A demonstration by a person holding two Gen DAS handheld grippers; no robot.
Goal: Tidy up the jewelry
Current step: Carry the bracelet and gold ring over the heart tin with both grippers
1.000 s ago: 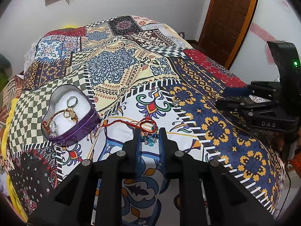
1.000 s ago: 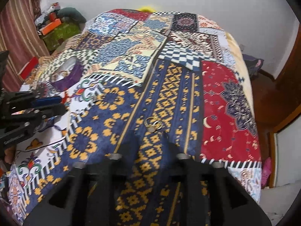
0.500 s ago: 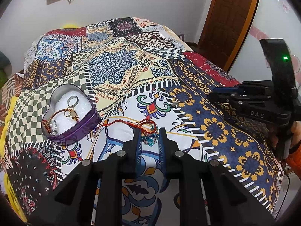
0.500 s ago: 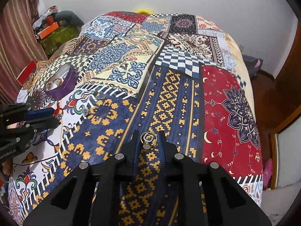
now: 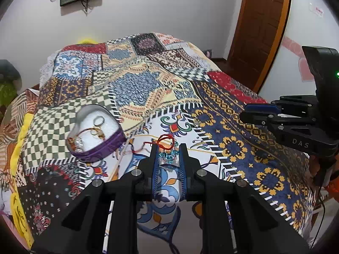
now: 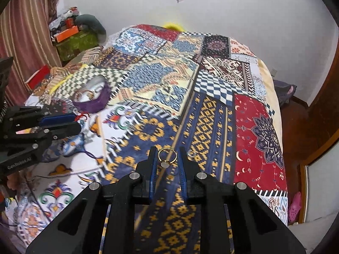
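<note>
Tin (image 5: 95,152): heart-shaped, purple-walled, white-lined, lying on the bedspread (image 5: 148,89) at the left; evidently the collecting place, since a ring and a gold bracelet already lie inside.
Red bracelet (image 5: 167,140): red cord with blue glass beads, just beside the tin on its right, partly between the left fingers; cord tails trailing toward the tin wall; judged next in line for the tin.
Left gripper (image 5: 168,154): narrowly parted, fingers flanking the blue beads; impossible to tell whether pinching them or merely standing close on either side; bracelet apparently resting on the cloth.
Gold ring (image 6: 167,157): upright between the right fingers, band on top, pale stone toward the camera; lifted clear of the blue-and-yellow patch, probably for carrying over to the tin.
Right gripper (image 6: 167,158): drawn in to about the ring's width, each pad touching the band; a light squeeze, likely to avoid flipping so small a piece.
Small silver piece (image 6: 191,154): left on the cloth just right of the right fingers, too small to identify.
Distance to go: tin well apart from the ring, across the bedspread to the left.
</note>
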